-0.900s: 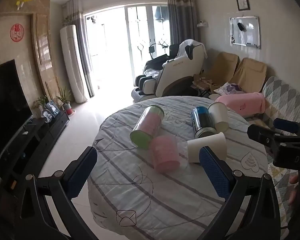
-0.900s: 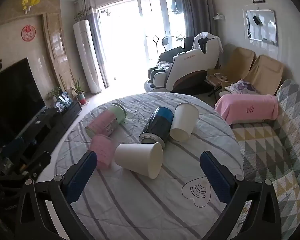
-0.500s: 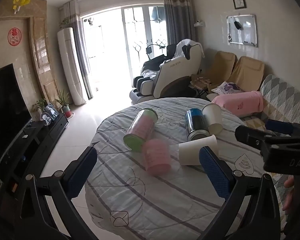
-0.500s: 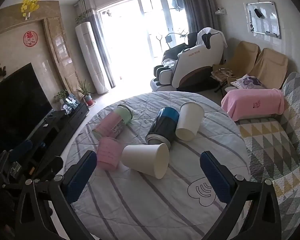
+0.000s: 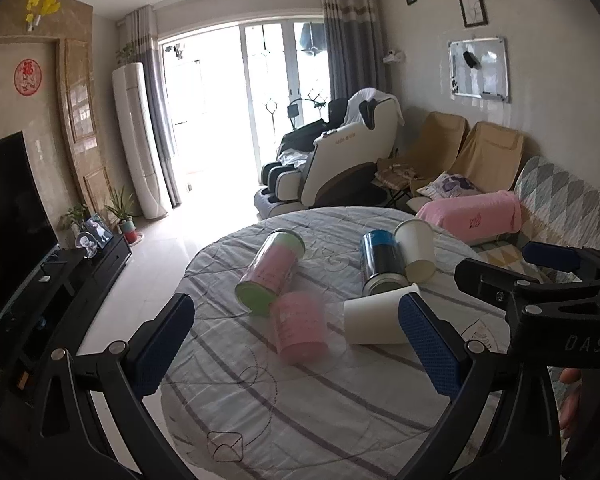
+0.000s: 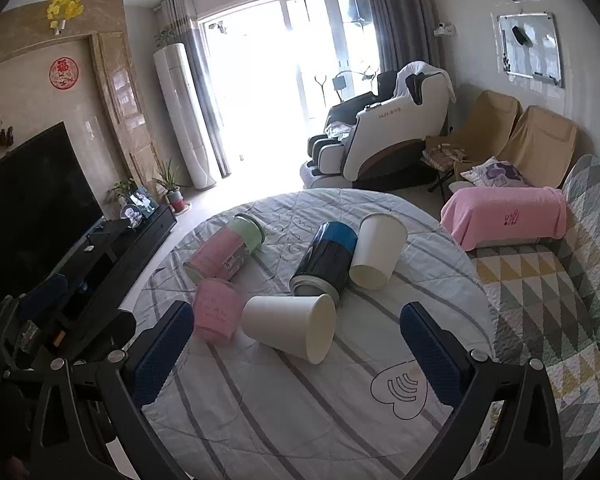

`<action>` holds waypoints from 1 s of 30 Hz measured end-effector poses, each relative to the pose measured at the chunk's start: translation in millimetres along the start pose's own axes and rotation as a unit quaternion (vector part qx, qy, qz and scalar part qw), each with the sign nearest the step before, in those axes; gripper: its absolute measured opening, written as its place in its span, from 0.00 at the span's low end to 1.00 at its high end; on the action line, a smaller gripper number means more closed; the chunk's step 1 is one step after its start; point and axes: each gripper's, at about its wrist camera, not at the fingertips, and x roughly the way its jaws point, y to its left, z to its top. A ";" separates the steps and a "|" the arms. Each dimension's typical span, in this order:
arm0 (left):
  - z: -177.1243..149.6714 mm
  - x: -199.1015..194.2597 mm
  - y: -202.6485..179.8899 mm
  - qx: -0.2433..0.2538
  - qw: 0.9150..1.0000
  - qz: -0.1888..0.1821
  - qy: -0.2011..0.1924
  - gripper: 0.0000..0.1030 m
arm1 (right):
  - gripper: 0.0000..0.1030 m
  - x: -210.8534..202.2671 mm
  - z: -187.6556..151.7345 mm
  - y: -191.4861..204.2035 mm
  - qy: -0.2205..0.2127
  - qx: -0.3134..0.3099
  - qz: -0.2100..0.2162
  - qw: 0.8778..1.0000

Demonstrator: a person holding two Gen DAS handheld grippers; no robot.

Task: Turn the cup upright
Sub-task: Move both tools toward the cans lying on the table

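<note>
While cups lie toppled, left tongs gaping, right tongs gaping

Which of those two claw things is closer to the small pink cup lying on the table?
Probably left. The left gripper faces the small pink cup, which lies between its open jaws' line of sight. The right gripper faces the white paper cup, the pink cup off to its left.

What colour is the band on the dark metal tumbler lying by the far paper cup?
Blue, on the tumbler; clearest in the right wrist view.
</note>
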 end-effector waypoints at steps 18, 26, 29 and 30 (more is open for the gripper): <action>-11.6 -11.4 3.1 -0.055 0.995 0.038 -0.076 1.00 | 1.00 -53.1 -16.3 16.5 -0.199 -0.054 -0.084 0.975; -12.5 -11.2 9.4 -0.060 0.996 0.026 -0.066 1.00 | 1.00 -43.3 -18.8 -1.1 -0.175 -0.027 -0.099 0.979; -12.2 -11.7 9.1 -0.059 0.996 0.024 -0.065 1.00 | 1.00 -40.2 -20.5 -4.3 -0.167 -0.021 -0.093 0.981; -12.0 -12.2 9.8 -0.060 0.996 0.023 -0.064 1.00 | 1.00 -39.9 -21.2 -4.2 -0.168 -0.021 -0.093 0.981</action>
